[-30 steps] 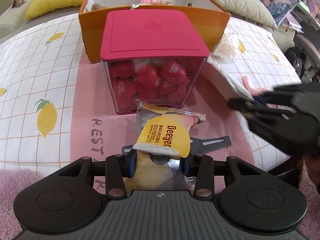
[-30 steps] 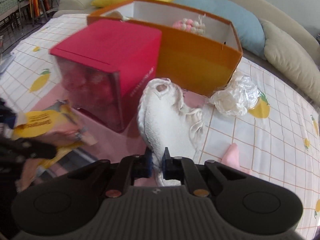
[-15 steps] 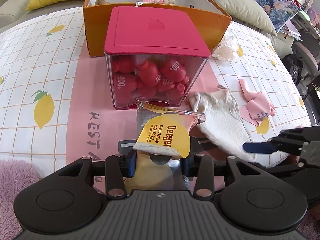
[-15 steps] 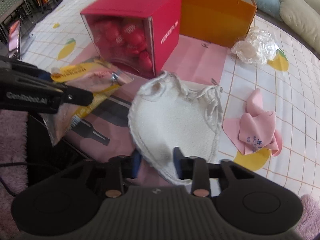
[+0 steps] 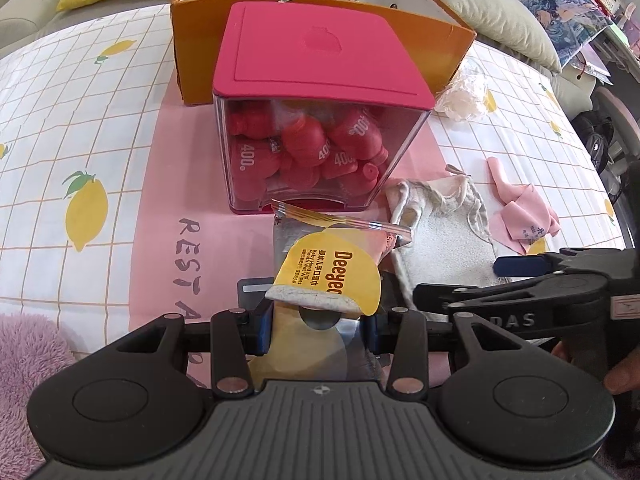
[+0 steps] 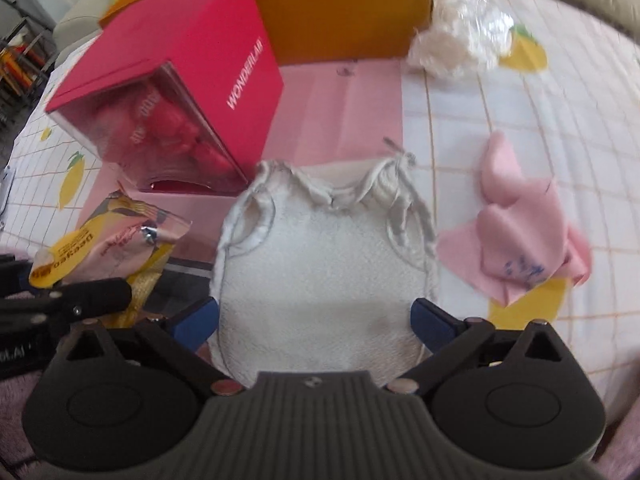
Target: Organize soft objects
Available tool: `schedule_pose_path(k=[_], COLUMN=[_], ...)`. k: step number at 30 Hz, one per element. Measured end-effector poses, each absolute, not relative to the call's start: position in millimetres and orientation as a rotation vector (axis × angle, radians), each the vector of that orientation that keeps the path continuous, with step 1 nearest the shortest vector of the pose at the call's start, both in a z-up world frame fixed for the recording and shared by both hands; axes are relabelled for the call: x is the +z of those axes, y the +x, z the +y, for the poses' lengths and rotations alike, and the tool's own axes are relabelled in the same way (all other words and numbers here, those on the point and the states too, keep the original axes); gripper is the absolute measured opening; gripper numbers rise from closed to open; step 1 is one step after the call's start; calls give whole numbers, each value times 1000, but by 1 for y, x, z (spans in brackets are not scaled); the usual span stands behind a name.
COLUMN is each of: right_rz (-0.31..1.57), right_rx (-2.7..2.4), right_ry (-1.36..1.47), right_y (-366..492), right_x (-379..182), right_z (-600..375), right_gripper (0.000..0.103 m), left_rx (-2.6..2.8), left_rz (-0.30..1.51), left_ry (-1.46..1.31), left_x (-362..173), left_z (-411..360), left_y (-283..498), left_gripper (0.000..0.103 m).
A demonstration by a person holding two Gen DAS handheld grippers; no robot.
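Left gripper (image 5: 318,322) pinching a yellow-and-silver foil wet-wipes packet (image 5: 334,270), right gripper (image 6: 314,322) with jaws opening wide — white terry drawstring pouch (image 6: 324,276) lying flat between them (pads not pressing it), beside a crumpled pink cloth (image 6: 516,240), before a red-lidded clear plastic box (image 5: 316,116).

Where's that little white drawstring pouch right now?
The white pouch lies flat on the tablecloth, between the opening right gripper fingers, with the pink cloth on its right.

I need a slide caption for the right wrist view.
Right hand-held gripper opening over white pouch lying flat beside pink cloth.
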State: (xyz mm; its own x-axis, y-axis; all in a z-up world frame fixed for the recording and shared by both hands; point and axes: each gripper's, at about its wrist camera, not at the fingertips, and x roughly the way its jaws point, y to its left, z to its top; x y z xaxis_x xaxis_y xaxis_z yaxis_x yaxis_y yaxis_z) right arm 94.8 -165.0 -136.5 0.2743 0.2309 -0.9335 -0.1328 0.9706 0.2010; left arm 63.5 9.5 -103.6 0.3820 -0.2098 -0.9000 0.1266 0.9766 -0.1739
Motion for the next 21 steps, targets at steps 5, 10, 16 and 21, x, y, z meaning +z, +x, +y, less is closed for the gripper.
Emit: schedule_pose_path(k=[5,10,16,21], right_rz=[1240,1207,1177,1175], right_rx=[246,287,333,330], right_ry=[-107,-151,-166,-123], right_y=[86,79,72,72], right_x=[-143,-140,-131,-128], right_z=[-138,-126,-121,-130], right_gripper=[99,82,36,10], left_rx=[-215,-222,-218,-220], left_rz=[1169,1171,1165,1149], left_ry=[-88,-89,-94,-93], left_x=[-107,-108,-106,-102], left_z=[11,10,12,12], left_y=[66,67,65,62], left_gripper=[48,48,48,48])
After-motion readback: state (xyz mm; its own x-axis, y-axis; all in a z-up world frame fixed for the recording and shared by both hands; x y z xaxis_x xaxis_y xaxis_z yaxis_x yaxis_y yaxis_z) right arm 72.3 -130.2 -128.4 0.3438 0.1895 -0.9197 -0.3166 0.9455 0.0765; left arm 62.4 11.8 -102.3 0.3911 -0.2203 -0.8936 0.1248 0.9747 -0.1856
